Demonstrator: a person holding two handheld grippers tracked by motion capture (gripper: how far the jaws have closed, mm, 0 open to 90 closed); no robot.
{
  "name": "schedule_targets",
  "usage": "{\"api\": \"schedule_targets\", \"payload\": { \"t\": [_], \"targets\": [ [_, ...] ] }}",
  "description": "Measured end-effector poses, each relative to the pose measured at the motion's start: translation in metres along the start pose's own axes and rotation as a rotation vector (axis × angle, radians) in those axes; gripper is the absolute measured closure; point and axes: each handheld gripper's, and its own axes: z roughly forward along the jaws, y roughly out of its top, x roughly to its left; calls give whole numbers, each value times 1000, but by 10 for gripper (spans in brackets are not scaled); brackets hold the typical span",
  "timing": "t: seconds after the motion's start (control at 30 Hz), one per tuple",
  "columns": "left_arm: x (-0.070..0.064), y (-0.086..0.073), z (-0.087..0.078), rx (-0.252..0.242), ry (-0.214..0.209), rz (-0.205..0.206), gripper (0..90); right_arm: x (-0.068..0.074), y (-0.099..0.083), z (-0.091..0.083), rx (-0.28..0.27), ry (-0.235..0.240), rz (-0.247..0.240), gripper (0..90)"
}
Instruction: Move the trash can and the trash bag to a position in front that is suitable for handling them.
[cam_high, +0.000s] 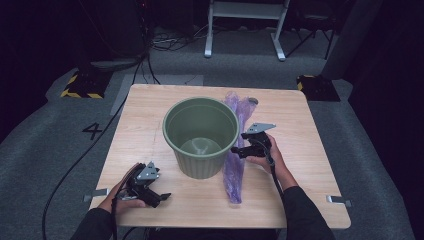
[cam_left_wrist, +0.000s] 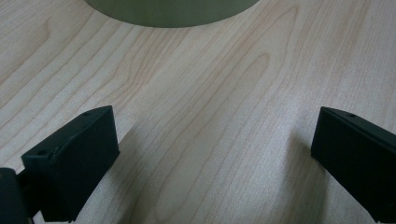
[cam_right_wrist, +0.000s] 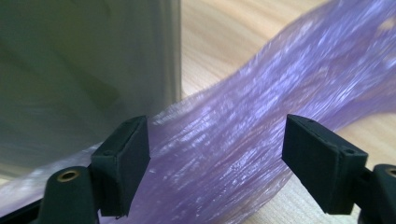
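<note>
A green plastic bin (cam_high: 201, 135) stands upright and empty in the middle of the wooden table (cam_high: 150, 105). Its lower wall (cam_left_wrist: 170, 10) edges the top of the left gripper view, and its side (cam_right_wrist: 84, 70) rises at the left of the right gripper view. A long crumpled purple plastic bag (cam_high: 235, 150) lies flat just right of the bin. My right gripper (cam_high: 239, 149) is open, its jaws straddling the bag (cam_right_wrist: 243, 140) close to the bin's wall. My left gripper (cam_high: 161, 196) rests open near the front left edge, over bare wood (cam_left_wrist: 210, 140).
The table stands on grey carpet with cables trailing at the left. A white metal frame (cam_high: 245, 25) stands behind the table. Yellow-and-black striped bases (cam_high: 82, 85) sit at the far corners. Metal clamps (cam_high: 340, 201) hold the table's front edge.
</note>
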Motion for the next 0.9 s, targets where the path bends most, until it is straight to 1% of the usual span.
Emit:
{"api": "schedule_targets", "payload": {
  "t": [0.07, 0.13, 0.2, 0.23, 0.27, 0.3, 0.33, 0.37, 0.4, 0.43, 0.53, 0.63, 0.67, 0.7, 0.73, 0.77, 0.9],
  "targets": [
    [0, 0, 0, 1, -1, 0, 4, 0, -3, 6, 28, -17, 0, 237],
    [0, 0, 0, 1, 1, -1, 2, 0, -8, 10, 48, -16, 8, 250],
    [0, 1, 1, 2, 0, 1, 1, 0, -10, 11, 48, -21, 13, 262],
    [0, 1, 1, 1, -2, 4, 1, 0, -12, 12, 47, -19, 16, 309],
    [0, 2, 2, 3, -3, 4, 1, 0, -14, 12, 45, -23, 11, 380],
    [0, 3, 3, 0, -4, 5, 1, 1, -15, 12, 52, -32, 7, 439],
    [0, 3, 3, 1, -6, 7, 1, 1, -16, 13, 61, -28, 2, 493],
    [0, 3, 3, 1, -6, 7, 1, 1, -17, 13, 66, -29, -5, 512],
    [0, 5, 4, 3, -8, 7, 1, 2, -19, 13, 72, -39, -22, 560],
    [0, 5, 4, 3, -8, 7, 1, 2, -19, 13, 72, -39, -22, 560],
    [0, 7, 7, 0, -14, 14, 1, 1, -21, 11, 66, -41, -21, 679],
    [1, 11, 10, 1, -22, 23, 0, -1, -24, 7, 67, -45, -24, 759],
    [1, 12, 11, 0, -23, 26, 1, -3, -26, 3, 68, -69, -27, 812],
    [2, 13, 12, 0, -26, 26, 1, -3, -26, 3, 68, -69, -27, 812],
    [3, 16, 15, 1, -27, 29, 0, -5, -31, -1, 59, -76, -14, 853],
    [3, 17, 16, 0, -28, 30, 0, -7, -33, -4, 55, -85, -9, 864],
    [5, 22, 21, 1, -34, 35, 0, -13, -41, -12, 45, -100, 22, 873]
  ]
}}
